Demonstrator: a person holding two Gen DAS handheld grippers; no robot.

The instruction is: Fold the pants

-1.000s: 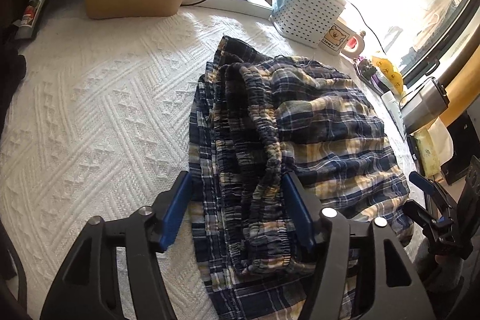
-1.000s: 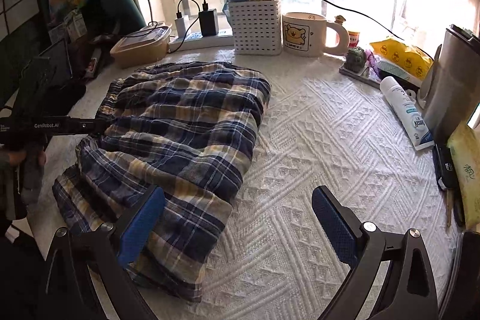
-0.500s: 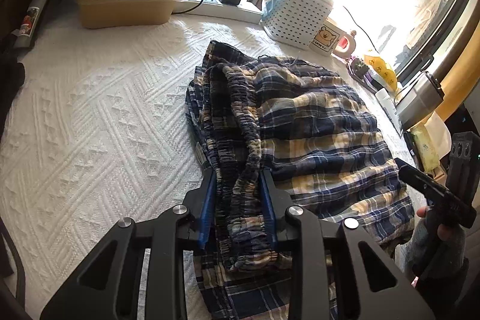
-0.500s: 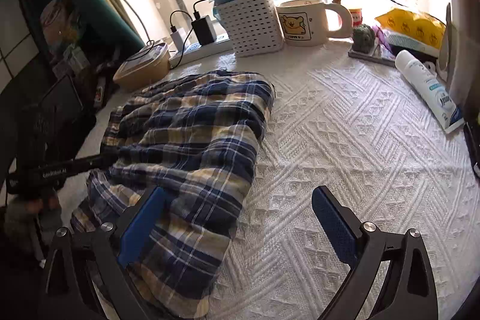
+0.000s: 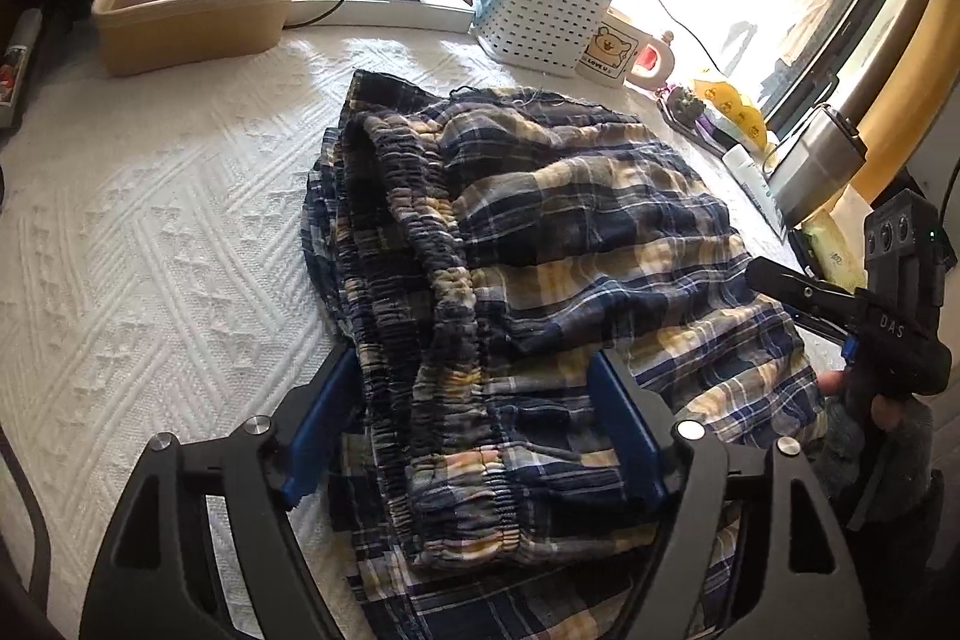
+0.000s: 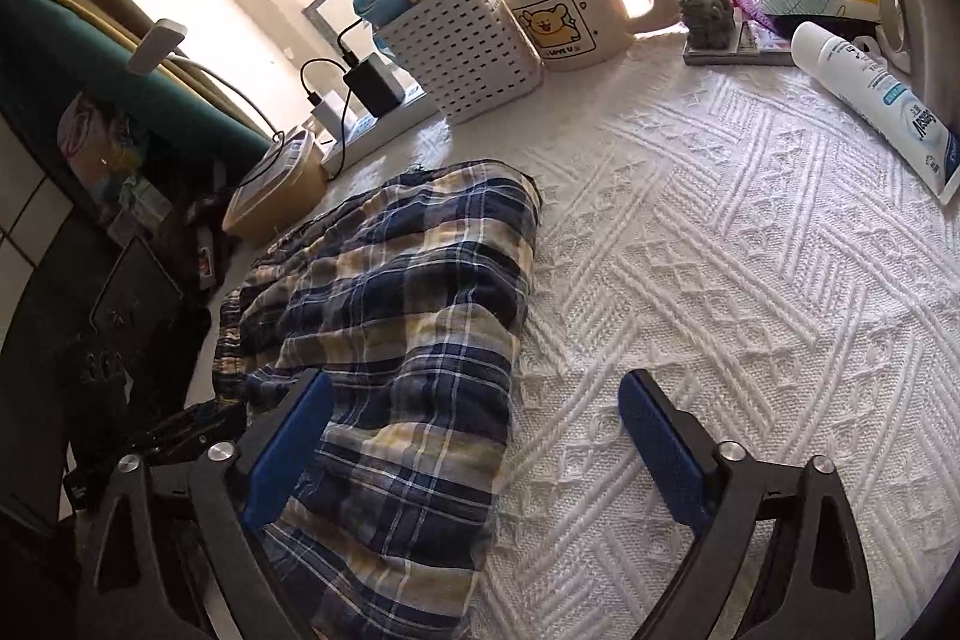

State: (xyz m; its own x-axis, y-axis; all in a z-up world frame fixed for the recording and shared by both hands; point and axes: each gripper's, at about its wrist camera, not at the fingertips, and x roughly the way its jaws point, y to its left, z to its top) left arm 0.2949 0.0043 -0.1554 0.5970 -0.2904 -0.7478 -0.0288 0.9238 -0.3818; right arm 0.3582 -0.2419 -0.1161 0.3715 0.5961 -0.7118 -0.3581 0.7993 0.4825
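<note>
Now the left gripper (image 5: pixel 474 430) has let go and stands wide over the bunchy waistband (image 5: pixel 444 292). Soft, light plaid pants (image 6: pixel 408 316) lie folded on the white bedspread (image 6: pixel 720 280). Grab that thick stretchy edge. Beside them, the right gripper (image 6: pixel 474 448) stands wide, holding nothing.

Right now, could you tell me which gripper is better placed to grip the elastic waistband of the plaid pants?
Left gripper: its open jaws straddle the gathered waistband. The right gripper is open over the opposite edge.
</note>
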